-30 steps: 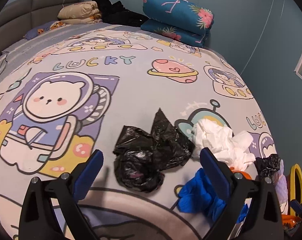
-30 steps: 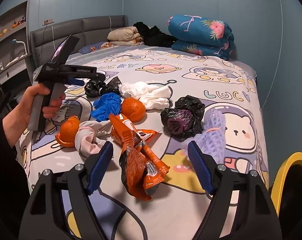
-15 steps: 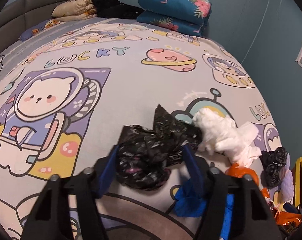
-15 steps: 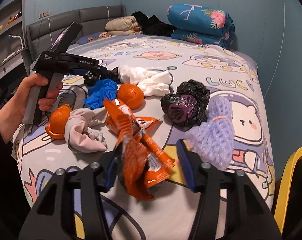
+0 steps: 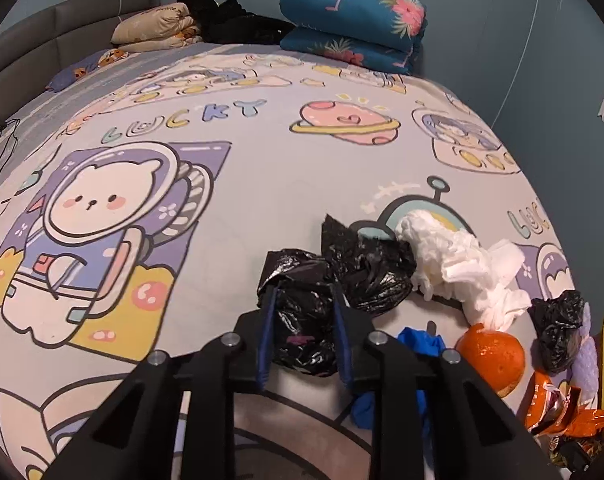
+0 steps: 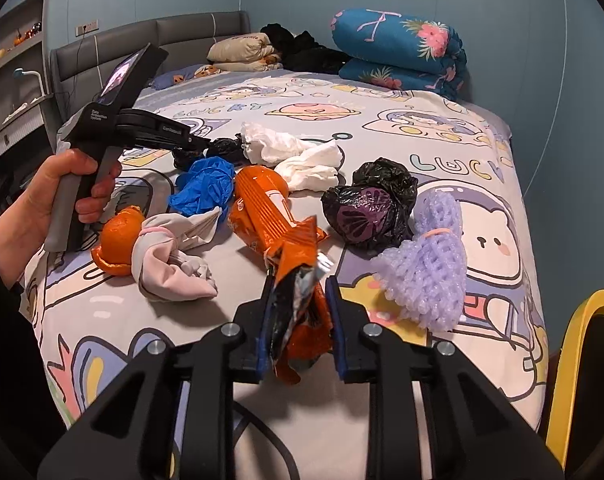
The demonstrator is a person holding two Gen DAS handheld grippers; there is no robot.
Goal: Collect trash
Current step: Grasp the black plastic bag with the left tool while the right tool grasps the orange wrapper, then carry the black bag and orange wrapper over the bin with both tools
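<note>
On the cartoon-print bed, my left gripper (image 5: pixel 302 294) is closing on a crumpled black plastic bag (image 5: pixel 302 324); both blue pads press into it. In the right wrist view this gripper (image 6: pixel 204 145) reaches the same bag (image 6: pixel 226 146), held by a person's hand (image 6: pixel 62 184). My right gripper (image 6: pixel 298 284) is closing too, its pads squeezing an orange snack wrapper (image 6: pixel 296 264) that rises from the sheet. A second orange packet (image 6: pixel 262 204) lies just beyond it.
Loose trash lies around: white tissue (image 6: pixel 294 152), a blue glove (image 6: pixel 206 188), an orange (image 6: pixel 118 236), a grey cloth (image 6: pixel 174 256), a black bag (image 6: pixel 370 204), purple foam netting (image 6: pixel 430 272). A yellow-rimmed bin (image 6: pixel 582 320) stands right of the bed. Folded bedding (image 5: pixel 354 20) sits at the far end.
Both grippers have gone from wide open to closed. The left pads came in around the black bag, the right pads around the orange wrapper, which now stands up between them.
</note>
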